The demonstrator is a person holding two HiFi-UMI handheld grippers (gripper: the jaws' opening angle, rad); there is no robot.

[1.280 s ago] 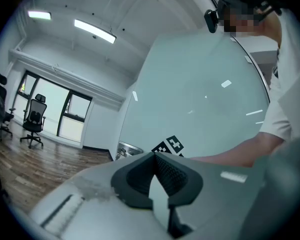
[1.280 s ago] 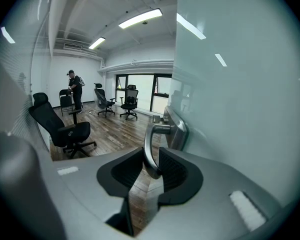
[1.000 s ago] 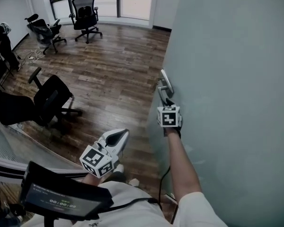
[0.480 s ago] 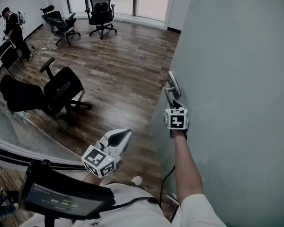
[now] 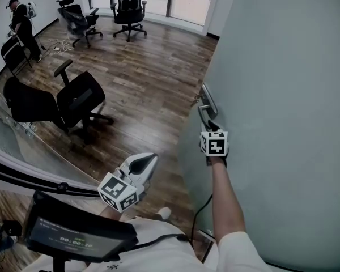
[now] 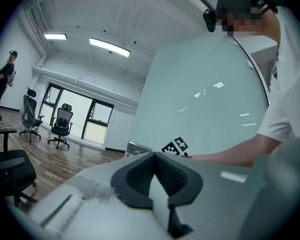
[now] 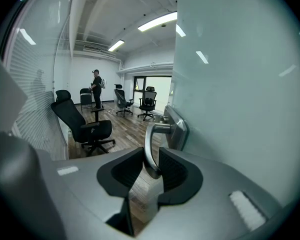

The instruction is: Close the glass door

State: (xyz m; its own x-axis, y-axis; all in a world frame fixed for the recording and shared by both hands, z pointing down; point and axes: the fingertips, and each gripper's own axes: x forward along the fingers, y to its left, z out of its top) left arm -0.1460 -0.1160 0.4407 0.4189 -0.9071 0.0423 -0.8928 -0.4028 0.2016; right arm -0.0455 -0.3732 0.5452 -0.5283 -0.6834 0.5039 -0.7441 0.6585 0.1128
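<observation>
The door (image 5: 272,95) is a tall frosted pane filling the right side of the head view, standing open beside the wood floor (image 5: 153,67). Its metal handle (image 5: 208,101) sits on the door's near edge, a plate with a lever that bends down from it.

The right gripper (image 7: 151,156) is stretched out ahead on a straight arm and has the lever between its pads. In the right gripper view the jaws are drawn in on the lever. The right pad touches it; the left pad seems to touch it too, though the curve of the metal makes that hard to judge.

The left gripper (image 6: 154,156) is held low, near the person's body and well apart from the door. Its pads are pressed together with nothing between them.

A screen (image 5: 73,237) sits at the chest, at the bottom of the head view. A black chair (image 5: 73,103) stands on the floor to the left. Two more chairs (image 5: 130,4) stand by the far windows, and another person (image 5: 21,30) is at the far left.
</observation>
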